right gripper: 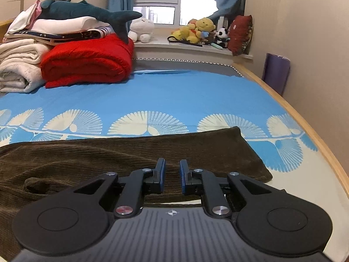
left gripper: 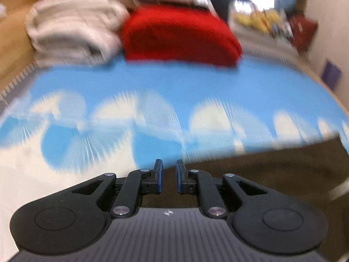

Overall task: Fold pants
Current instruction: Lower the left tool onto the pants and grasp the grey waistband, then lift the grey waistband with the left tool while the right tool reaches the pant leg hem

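Note:
Brown corduroy pants (right gripper: pixel 109 152) lie flat across the near part of a bed with a blue sheet (right gripper: pixel 174 91) printed with white fans. My right gripper (right gripper: pixel 172 162) sits low over the pants near their right end, jaws drawn narrow with the ribbed cloth between the blue pads. The left wrist view is blurred by motion. There my left gripper (left gripper: pixel 169 163) has its jaws just as narrow at the upper left edge of the pants (left gripper: pixel 272 174), which run off to the right. The blue sheet (left gripper: pixel 174 83) lies beyond.
At the bed's far left lie a folded red blanket (right gripper: pixel 87 63) and stacked white bedding (right gripper: pixel 17 65), with a plush shark (right gripper: pixel 87 11) on top. Soft toys (right gripper: pixel 196 30) line the windowsill. A wooden bed rail (right gripper: pixel 305 126) and a purple bag (right gripper: pixel 276 72) stand by the right wall.

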Demonstrator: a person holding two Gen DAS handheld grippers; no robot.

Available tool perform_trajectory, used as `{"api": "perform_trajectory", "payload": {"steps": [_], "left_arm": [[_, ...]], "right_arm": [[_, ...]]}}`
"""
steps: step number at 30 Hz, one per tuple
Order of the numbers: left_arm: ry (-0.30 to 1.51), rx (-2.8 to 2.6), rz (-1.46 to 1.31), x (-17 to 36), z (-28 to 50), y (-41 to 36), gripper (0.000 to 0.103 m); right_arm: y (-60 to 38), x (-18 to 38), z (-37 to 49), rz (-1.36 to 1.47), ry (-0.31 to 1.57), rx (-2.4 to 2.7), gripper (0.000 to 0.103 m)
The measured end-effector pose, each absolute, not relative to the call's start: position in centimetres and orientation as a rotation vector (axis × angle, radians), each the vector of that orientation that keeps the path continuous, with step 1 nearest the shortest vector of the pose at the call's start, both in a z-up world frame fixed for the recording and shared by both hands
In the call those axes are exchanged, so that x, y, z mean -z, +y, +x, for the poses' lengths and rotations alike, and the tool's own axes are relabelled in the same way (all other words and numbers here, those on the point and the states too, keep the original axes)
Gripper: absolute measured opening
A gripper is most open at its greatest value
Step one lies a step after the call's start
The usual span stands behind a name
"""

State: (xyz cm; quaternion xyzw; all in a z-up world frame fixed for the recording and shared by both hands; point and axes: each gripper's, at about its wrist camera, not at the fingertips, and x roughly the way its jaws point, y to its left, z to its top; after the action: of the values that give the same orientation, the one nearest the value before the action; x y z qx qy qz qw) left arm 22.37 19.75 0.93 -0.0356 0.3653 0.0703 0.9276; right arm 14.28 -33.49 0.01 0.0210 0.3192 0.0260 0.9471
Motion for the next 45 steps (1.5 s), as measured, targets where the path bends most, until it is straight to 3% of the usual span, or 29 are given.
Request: {"api": "perform_trajectory", "payload": {"steps": [4, 8, 10, 14, 16, 21, 23, 24, 25, 26, 27, 36, 41, 45], "left_arm": [[0.698, -0.153, -0.175, 1.6, 24.5, 22.0, 0.015], [0.847, -0.183, -0.060, 6.8, 27.0, 22.4, 0.018], [0.874, -0.184, -0.026, 8.5, 28.1, 22.9, 0.034], [0.895, -0.172, -0.053, 10.6, 29.6, 24.1, 0.048], [0.910, -0.132, -0.043, 11.4, 30.4, 24.2, 0.065], [0.989, -0.056, -0.040, 13.9, 32.2, 24.4, 0.065], [0.986, -0.039, -0.012, 14.3, 32.3, 23.9, 0.062], [0.978, -0.034, 0.011, 14.4, 32.2, 23.6, 0.049], [0.975, -0.017, 0.029, 14.4, 32.1, 23.3, 0.025], [0.975, 0.006, 0.047, 14.1, 32.0, 22.8, 0.013], [0.963, 0.017, 0.081, 13.7, 31.8, 22.3, 0.008], [0.896, 0.079, 0.232, 7.0, 25.8, 18.2, 0.003], [0.852, 0.219, 0.298, 1.5, 15.7, 13.9, 0.002], [0.909, 0.349, 0.357, 2.1, 8.0, 10.8, 0.002]], "right_arm": [[-33.5, 0.0, 14.4, 0.050, 0.650, -0.057, 0.015], [-33.5, 0.2, 14.4, 0.031, 0.653, -0.065, 0.015], [-33.6, 0.4, 14.6, 0.008, 0.655, -0.060, 0.015], [-34.4, 0.7, 15.2, 0.020, 0.667, -0.044, 0.015], [-34.9, 1.0, 15.6, 0.041, 0.677, -0.037, 0.015], [-34.9, 1.5, 16.7, 0.031, 0.695, -0.042, 0.015], [-34.7, 1.6, 17.0, 0.027, 0.700, -0.046, 0.015], [-34.6, 1.6, 17.1, 0.026, 0.698, -0.046, 0.015], [-34.5, 1.6, 17.2, 0.025, 0.696, -0.045, 0.015], [-34.4, 1.6, 17.2, 0.022, 0.695, -0.044, 0.015], [-34.4, 1.6, 17.2, 0.018, 0.693, -0.043, 0.015], [-35.5, 1.4, 16.4, 0.042, 0.683, 0.014, 0.015], [-35.9, 0.8, 14.7, 0.065, 0.663, 0.034, 0.015], [-36.4, 0.7, 12.6, 0.080, 0.663, 0.037, 0.015]]}}
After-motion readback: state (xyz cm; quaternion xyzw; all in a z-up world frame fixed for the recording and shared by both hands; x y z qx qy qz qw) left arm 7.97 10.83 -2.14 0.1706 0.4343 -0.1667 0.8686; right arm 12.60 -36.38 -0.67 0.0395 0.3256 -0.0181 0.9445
